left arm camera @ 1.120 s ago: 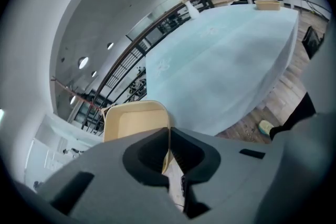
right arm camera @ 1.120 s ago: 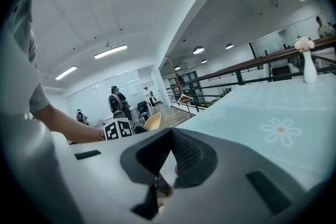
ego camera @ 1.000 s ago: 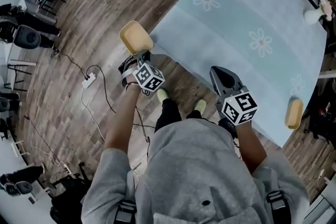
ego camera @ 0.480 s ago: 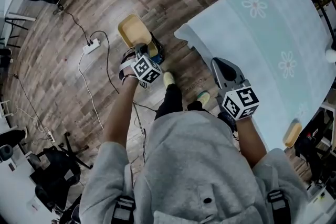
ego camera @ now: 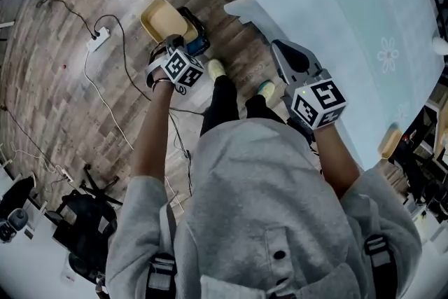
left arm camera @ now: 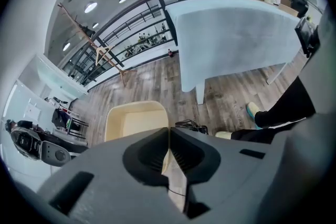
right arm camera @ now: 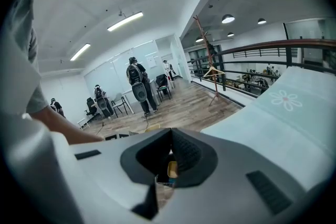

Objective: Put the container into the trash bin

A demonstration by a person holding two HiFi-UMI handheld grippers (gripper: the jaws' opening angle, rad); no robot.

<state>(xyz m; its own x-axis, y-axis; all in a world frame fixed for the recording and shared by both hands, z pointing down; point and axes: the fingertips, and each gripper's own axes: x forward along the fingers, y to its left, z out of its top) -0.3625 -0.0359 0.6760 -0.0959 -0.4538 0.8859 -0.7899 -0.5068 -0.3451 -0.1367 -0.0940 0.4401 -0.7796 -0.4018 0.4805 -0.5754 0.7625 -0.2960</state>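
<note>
Beige container point(ego camera: 163, 17) – a shallow rectangular tray – is clamped by its near rim in the left gripper point(ego camera: 170, 45). The left gripper view shows those jaws pressed together on the rim, with the tray's open side facing the camera point(left arm camera: 137, 120). Its inside is bare; nothing lies in it.

The container hangs clear of the wooden floor point(ego camera: 63, 101). In the head view its near corner overlaps the bin point(ego camera: 194, 37), a small dark receptacle with a blue patch on its side, standing on the floor just beside the table's corner. The container is not inside the bin. The bin's contents cannot be made out in any view.

The right gripper point(ego camera: 280, 49) hovers at the edge of the table point(ego camera: 336, 24), which carries a pale blue cloth with flower prints. Its jaws meet at the tips and hold nothing; in the right gripper view point(right arm camera: 170, 131) only a sliver of the beige tray shows through the gap behind them.

A second container point(ego camera: 390, 142), also beige, sits at the table's far edge, well apart from both grippers – its inside is not visible.

A white power strip point(ego camera: 99, 38) and its cable point(ego camera: 112, 101) lie on the floor to the left of the bin.
</note>
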